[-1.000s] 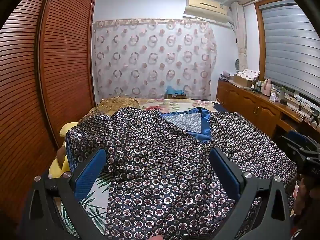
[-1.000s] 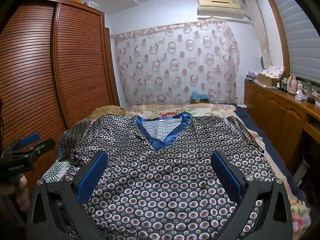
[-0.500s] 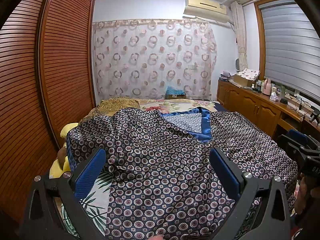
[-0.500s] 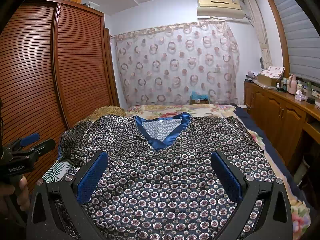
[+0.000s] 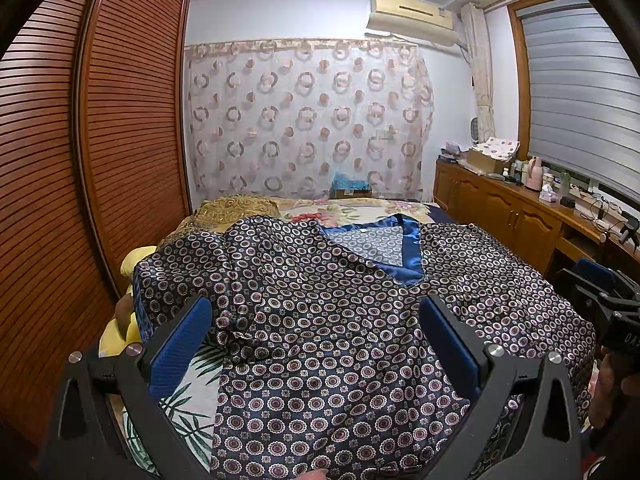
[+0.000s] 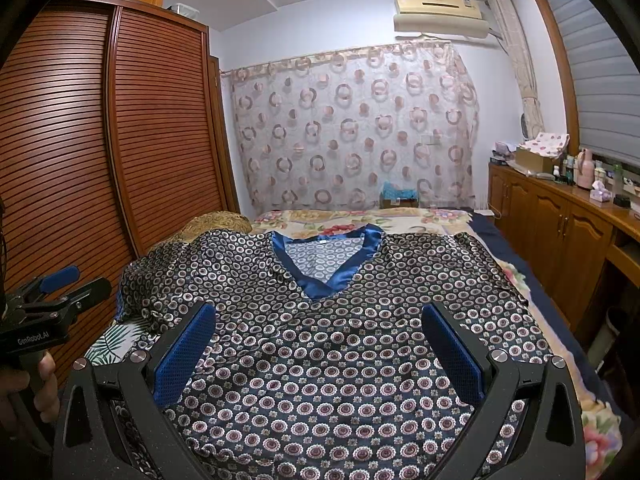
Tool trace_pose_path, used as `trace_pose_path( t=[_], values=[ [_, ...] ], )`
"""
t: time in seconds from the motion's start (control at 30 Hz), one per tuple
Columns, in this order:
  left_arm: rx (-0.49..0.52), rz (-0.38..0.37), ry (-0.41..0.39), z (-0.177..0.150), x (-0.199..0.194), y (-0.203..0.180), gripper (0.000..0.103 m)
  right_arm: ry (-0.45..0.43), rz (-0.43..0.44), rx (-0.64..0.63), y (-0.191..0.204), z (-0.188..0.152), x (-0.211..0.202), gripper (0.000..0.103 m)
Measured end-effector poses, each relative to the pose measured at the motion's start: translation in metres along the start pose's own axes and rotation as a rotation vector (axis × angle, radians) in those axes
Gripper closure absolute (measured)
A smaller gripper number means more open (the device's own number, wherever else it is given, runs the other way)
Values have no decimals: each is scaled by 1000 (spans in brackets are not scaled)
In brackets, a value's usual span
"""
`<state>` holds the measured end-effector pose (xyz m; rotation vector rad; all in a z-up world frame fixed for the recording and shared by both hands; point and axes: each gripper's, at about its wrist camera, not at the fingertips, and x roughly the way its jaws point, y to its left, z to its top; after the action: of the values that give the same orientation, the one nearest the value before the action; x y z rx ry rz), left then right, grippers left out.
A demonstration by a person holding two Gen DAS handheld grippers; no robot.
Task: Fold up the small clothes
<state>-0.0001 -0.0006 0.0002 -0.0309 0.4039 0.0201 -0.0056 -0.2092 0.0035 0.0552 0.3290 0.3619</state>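
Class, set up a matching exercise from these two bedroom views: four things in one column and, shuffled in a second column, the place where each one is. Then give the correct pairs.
Things
1. patterned top
2. air conditioner
3. wardrobe doors
4. wooden cabinet

Places
A. along the right wall, under the window
B. spread flat on the bed
C. high on the far wall, above the curtain
D. along the left side of the bed

Pairs: 1-B, 2-C, 3-D, 4-A
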Motion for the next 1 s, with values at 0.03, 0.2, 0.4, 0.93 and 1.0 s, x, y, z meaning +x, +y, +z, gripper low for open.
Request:
trace_pose_path(
  t=[0.03,0.2,0.4,0.93,1.0],
  values=[
    [0,-1,0,0,0,0,0,0,1,0,0,0,0,0],
    [1,0,-1,0,0,0,0,0,0,0,0,0,0,0],
    [1,-1,-4,7,-1,6,0,-1,0,1,0,0,0,0],
    [3,0,-6,6,-1,4,0,-1,1,2,0,0,0,0],
    [3,1,-6,6,-1,4,0,-1,1,2,0,0,0,0]
  ],
)
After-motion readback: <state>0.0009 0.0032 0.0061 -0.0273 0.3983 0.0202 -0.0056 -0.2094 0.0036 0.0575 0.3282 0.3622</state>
